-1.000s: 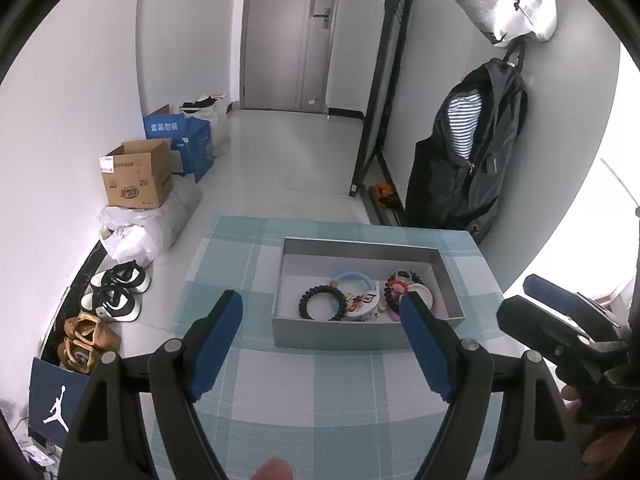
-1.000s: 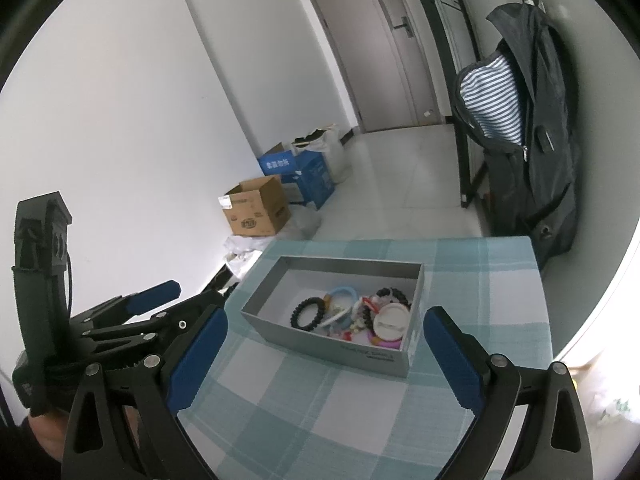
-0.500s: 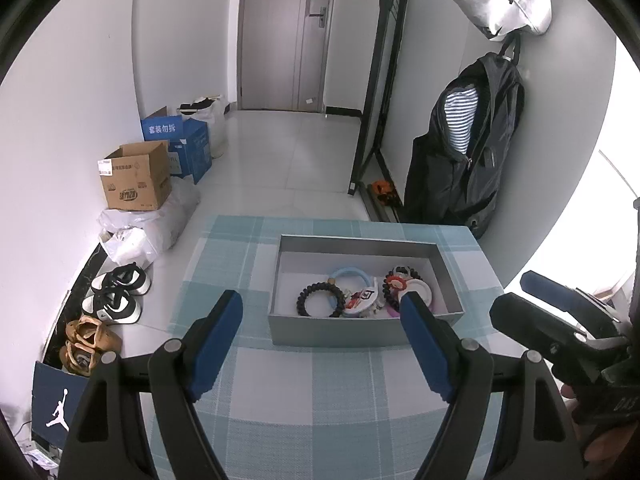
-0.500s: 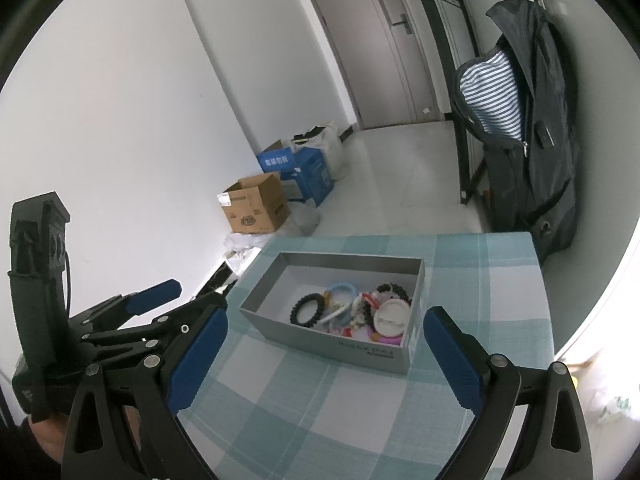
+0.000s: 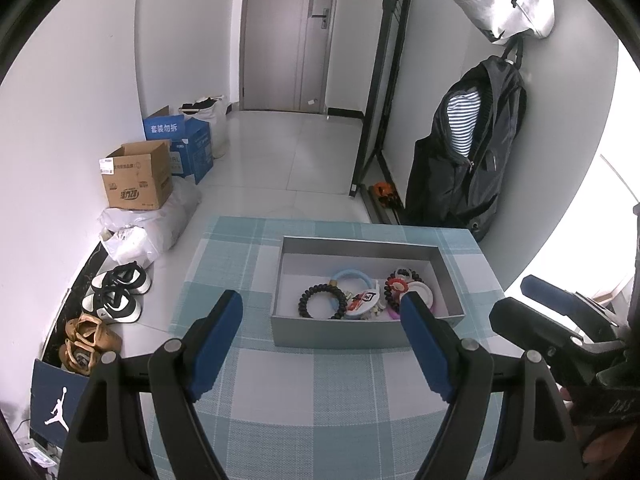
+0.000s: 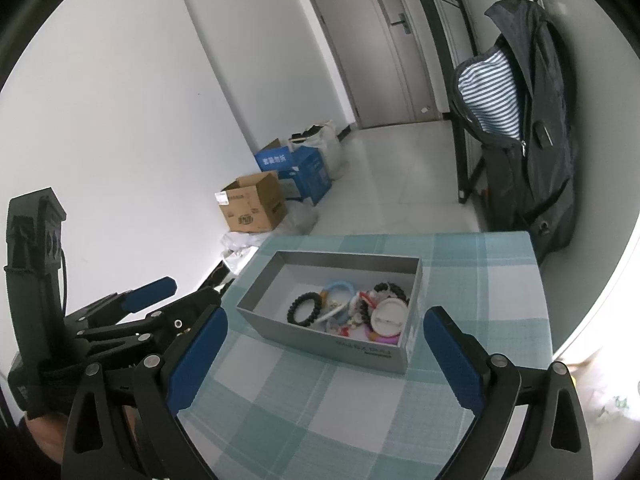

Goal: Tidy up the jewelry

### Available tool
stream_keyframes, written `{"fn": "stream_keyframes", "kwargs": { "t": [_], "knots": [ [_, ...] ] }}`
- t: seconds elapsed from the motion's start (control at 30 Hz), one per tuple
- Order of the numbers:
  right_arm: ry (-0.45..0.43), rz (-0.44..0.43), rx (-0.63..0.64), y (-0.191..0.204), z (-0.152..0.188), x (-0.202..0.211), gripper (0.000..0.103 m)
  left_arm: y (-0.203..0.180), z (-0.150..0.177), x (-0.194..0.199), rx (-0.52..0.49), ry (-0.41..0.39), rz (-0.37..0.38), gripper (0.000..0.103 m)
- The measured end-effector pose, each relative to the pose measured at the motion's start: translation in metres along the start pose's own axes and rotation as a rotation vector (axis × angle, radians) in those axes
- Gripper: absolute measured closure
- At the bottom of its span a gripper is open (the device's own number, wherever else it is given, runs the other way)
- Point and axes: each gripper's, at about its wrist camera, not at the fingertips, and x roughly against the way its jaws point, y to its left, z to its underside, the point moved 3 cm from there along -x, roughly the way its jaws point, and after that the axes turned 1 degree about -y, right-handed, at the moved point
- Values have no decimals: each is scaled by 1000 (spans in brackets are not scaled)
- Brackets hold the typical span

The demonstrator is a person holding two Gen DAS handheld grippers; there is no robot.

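Home entryway, shoes (image 5: 116, 298) by wall, hanging jacket (image 5: 468, 160), cardboard boxes (image 5: 138, 180), door (image 5: 288, 36)

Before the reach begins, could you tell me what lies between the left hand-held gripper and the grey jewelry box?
Only bare checked tablecloth lies between the open left hand-held gripper and the grey jewelry box, as the left wrist view shows.
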Motion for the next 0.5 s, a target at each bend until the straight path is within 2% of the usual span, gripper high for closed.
{"fn": "stream_keyframes", "kwargs": {
  "t": [0.5],
  "knots": [
    [6,4,3,-2,1,-2,4,1,-1,2,2,-8,4,25]
  ]
}}
